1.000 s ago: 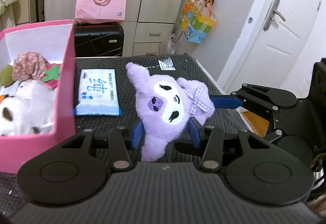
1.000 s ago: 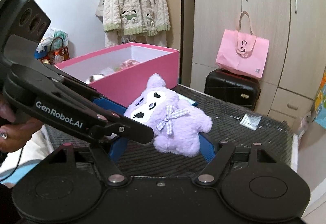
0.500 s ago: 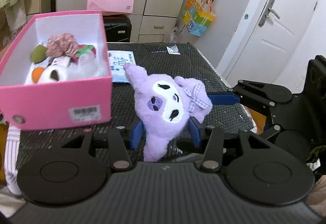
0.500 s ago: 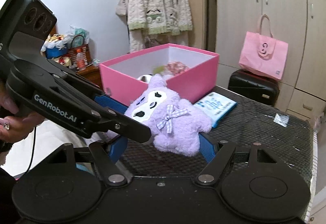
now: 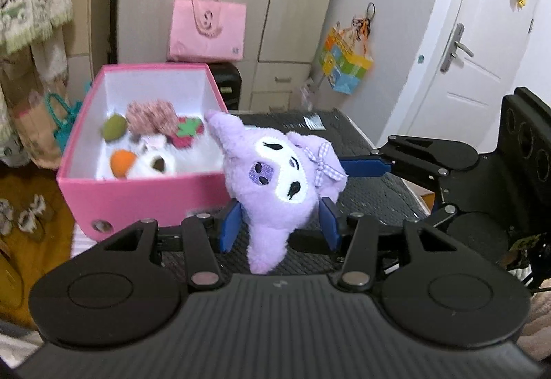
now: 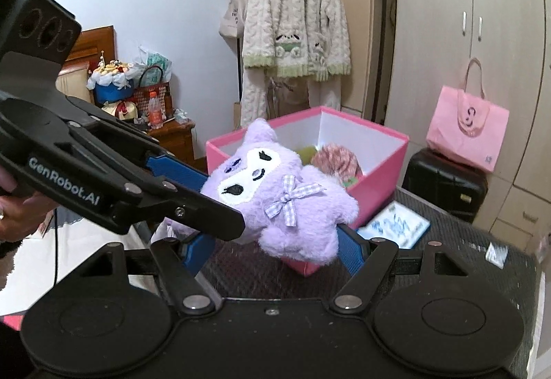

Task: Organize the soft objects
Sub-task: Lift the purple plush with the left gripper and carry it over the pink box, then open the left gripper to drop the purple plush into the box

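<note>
Purple plush toy (image 5: 282, 179) pinched by both left claw (image 5: 279, 224) and right claw (image 6: 272, 250), airborne; pink box (image 5: 137, 200) at ten o'clock, part-filled; drop-in pending.

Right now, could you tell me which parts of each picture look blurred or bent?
Left wrist view: purple plush toy sharp, pink bag and cupboards behind smeared. Right wrist view: pink box fairly sharp, table edge streaked, wardrobe lines bowed by the lens.

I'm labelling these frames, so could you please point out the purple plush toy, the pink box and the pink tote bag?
purple plush toy (image 5: 275, 172), left wrist view, on its white face patch.
pink box (image 5: 144, 196), left wrist view, on its near outer wall.
pink tote bag (image 6: 465, 134), right wrist view, on its front panel.
</note>
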Demonstrator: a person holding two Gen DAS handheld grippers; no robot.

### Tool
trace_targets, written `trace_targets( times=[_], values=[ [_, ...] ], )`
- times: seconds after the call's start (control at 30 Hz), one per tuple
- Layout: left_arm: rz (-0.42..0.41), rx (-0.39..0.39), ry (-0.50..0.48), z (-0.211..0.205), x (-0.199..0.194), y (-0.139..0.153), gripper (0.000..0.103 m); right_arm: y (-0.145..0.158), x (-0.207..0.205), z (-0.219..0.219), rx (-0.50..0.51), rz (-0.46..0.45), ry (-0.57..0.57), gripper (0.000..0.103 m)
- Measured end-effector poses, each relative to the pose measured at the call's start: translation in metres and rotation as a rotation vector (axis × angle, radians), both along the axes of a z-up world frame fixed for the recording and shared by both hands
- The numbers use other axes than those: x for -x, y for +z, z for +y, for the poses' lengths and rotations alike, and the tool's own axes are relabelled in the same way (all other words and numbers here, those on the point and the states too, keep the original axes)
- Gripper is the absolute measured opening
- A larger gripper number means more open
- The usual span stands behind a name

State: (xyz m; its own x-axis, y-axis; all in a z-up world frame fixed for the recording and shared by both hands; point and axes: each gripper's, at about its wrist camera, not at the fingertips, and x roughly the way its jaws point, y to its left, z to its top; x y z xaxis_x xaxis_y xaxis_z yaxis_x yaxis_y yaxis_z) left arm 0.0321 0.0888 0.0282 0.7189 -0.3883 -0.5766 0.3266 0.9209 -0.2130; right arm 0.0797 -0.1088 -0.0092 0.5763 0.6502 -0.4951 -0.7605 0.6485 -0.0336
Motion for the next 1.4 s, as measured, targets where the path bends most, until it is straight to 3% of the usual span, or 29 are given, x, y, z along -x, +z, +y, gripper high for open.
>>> trace_targets(
  times=[0.17,0.5,0.73,1.2,1.4],
  values=[
    [-0.043,-0.015,0.036,0.013,-0.013,0.009,0.049,0.008,-0.012,0.020,0.018,-0.073,-0.008,0.080],
    [-0.043,-0.004,0.106,0.045,-0.062,0.010,0.049,0.016,-0.054,0.059,0.008,-0.076,0.006,0.080],
    [0.020,0.021,0.150,0.065,-0.106,-0.007,0.049,0.004,-0.095,0.084,0.029,-0.028,-0.003,0.080],
    [0.191,0.071,0.231,0.086,-0.185,-0.057,0.049,-0.034,-0.175,0.110,0.071,0.196,-0.020,0.079],
    [0.152,0.010,0.245,0.081,-0.177,-0.052,0.055,-0.036,-0.183,0.105,0.088,0.200,-0.029,0.079]
  ],
)
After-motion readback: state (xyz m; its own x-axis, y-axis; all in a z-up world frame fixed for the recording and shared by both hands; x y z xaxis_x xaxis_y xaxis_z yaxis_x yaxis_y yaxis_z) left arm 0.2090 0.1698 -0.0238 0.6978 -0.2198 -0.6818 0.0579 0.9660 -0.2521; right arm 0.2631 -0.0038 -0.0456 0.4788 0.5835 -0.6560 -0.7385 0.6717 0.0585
